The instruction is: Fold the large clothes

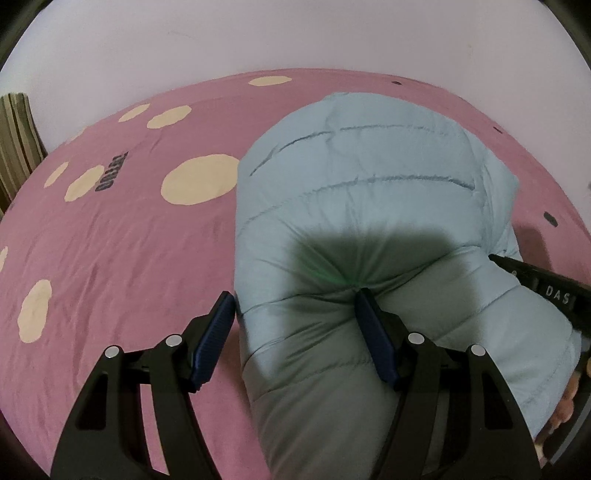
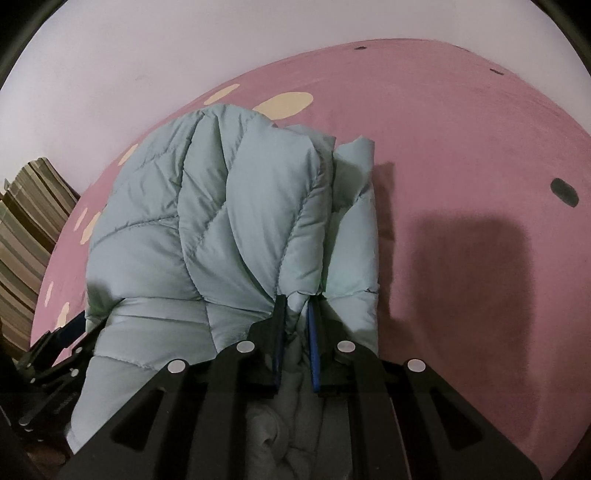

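A light blue quilted puffer jacket (image 1: 369, 192) lies bunched on a pink bed sheet (image 1: 110, 258). My left gripper (image 1: 295, 306) is open and straddles the jacket's near left edge, its right finger pressing into the fabric and its left finger over the sheet. My right gripper (image 2: 295, 306) is shut on a fold of the jacket (image 2: 229, 221), with padded fabric pinched between its blue pads. The right gripper shows at the right edge of the left wrist view (image 1: 539, 284). The left gripper shows at the lower left of the right wrist view (image 2: 55, 354).
The pink sheet has cream spots (image 1: 201, 179) and small dark dots (image 2: 563, 192). A white wall (image 1: 295, 33) stands behind the bed. A striped fabric (image 2: 26, 229) is at the bed's left side.
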`<action>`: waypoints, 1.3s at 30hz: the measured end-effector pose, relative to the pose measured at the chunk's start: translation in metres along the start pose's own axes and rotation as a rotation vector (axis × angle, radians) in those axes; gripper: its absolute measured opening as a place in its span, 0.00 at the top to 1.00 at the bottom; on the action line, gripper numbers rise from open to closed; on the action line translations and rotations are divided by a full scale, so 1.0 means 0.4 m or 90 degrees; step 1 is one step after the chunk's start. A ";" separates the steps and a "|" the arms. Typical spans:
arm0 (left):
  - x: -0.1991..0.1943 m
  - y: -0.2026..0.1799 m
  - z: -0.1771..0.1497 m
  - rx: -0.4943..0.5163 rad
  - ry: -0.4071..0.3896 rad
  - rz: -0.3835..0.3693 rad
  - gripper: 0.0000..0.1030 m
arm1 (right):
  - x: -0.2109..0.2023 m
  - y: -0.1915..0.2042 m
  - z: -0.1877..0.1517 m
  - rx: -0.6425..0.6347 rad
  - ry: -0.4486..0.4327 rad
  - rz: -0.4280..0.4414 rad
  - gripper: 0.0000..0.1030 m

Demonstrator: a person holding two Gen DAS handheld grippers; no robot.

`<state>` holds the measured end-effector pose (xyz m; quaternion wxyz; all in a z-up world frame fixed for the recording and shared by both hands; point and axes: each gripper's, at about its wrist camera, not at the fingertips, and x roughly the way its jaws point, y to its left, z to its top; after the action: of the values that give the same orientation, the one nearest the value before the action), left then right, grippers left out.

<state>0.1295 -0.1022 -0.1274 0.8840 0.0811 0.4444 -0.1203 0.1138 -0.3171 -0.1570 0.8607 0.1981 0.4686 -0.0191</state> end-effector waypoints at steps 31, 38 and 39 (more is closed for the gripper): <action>0.080 -0.016 0.105 -0.054 -0.010 0.043 0.30 | 0.052 0.137 0.078 -0.078 -0.084 -0.166 0.86; 0.122 -0.012 0.090 -0.069 -0.020 0.045 0.25 | 0.075 0.129 0.059 -0.083 -0.111 -0.177 0.86; 0.126 -0.014 0.088 -0.068 -0.022 0.047 0.25 | 0.079 0.125 0.058 -0.080 -0.110 -0.174 0.87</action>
<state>0.1840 -0.1234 -0.1474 0.8983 0.0483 0.4318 -0.0650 0.1610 -0.2746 -0.1554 0.8979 0.0759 0.4155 -0.1239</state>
